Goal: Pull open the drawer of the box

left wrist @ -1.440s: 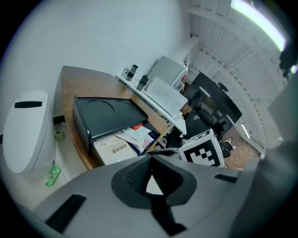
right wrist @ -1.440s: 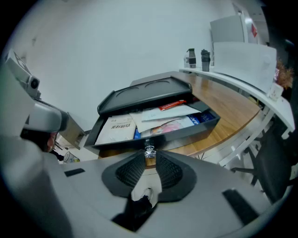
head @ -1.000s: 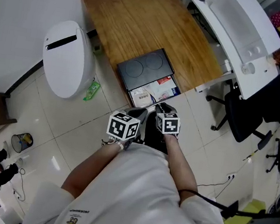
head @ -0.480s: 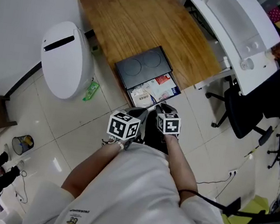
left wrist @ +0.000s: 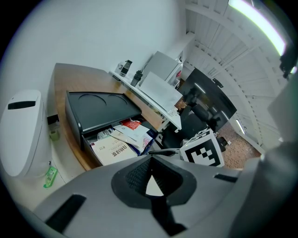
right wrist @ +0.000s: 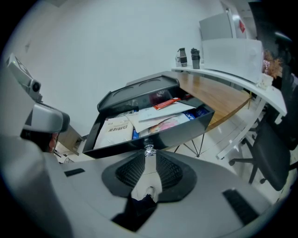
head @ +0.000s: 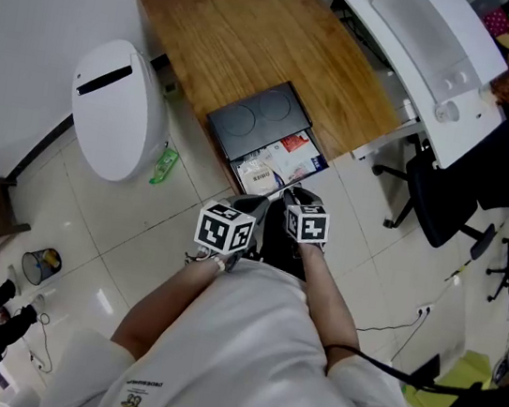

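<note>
At the centre of the head view, the drawer [head: 276,165] stands out of the black box [head: 256,118], with the right gripper [right wrist: 149,155] pinching its knob [right wrist: 149,149].
The left gripper [left wrist: 150,162] is closed on nothing, just beside it. As I judge it, the small glassy knob could slip from the jaws, or a longer pull could drag the drawer clear and spill the papers [right wrist: 139,118]. The box sits at the table [head: 252,27] edge. There is bare floor [head: 137,228] at lower left, with a white bin [head: 117,111] at left and a chair [head: 443,212] at right.

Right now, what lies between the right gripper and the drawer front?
Only the small clear knob on the drawer front, pinched at the right gripper's tips, per the right gripper view.
</note>
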Action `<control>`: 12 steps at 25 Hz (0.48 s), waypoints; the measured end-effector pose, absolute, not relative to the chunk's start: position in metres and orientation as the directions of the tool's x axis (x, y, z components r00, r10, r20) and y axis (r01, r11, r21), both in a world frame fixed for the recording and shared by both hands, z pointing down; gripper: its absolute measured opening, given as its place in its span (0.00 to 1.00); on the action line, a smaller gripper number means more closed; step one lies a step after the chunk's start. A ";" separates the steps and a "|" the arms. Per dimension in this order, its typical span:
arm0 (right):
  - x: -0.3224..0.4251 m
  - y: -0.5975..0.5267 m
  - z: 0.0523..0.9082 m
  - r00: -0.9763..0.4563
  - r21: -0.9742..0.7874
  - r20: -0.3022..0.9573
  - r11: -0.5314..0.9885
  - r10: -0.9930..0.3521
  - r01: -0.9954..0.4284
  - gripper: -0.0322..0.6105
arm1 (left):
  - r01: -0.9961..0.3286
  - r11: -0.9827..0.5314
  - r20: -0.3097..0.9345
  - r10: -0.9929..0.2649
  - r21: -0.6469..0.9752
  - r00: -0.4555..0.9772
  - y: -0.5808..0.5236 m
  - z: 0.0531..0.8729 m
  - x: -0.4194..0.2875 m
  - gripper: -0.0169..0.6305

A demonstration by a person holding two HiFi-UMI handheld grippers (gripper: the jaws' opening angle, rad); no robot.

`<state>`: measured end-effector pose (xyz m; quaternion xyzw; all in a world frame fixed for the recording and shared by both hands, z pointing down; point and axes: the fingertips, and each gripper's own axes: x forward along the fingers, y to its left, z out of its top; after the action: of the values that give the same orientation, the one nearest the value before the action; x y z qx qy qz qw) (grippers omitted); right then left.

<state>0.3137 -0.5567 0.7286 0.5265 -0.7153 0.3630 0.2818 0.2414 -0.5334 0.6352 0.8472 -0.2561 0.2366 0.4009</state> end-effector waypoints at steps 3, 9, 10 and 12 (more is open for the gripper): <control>0.313 -0.557 0.728 -0.282 -0.221 0.779 0.175 -0.560 -0.959 0.15 | -0.625 -0.547 0.605 -0.247 0.557 0.757 -0.533 0.634 0.237 0.03; 0.314 -0.557 0.715 -0.270 -0.219 0.753 0.158 -0.599 -0.963 0.15 | -0.632 -0.542 0.603 -0.263 0.553 0.753 -0.534 0.631 0.224 0.03; 0.314 -0.555 0.711 -0.267 -0.217 0.749 0.157 -0.607 -0.963 0.15 | -0.634 -0.543 0.601 -0.269 0.551 0.753 -0.535 0.629 0.222 0.03; 0.318 -0.551 0.703 -0.261 -0.214 0.737 0.151 -0.624 -0.965 0.15 | -0.636 -0.548 0.594 -0.284 0.544 0.753 -0.536 0.625 0.220 0.03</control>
<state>0.3177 -0.5514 0.7032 0.5544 -0.7164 0.3425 0.2493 0.2203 -0.5363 0.6248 0.8505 -0.2705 0.2248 0.3911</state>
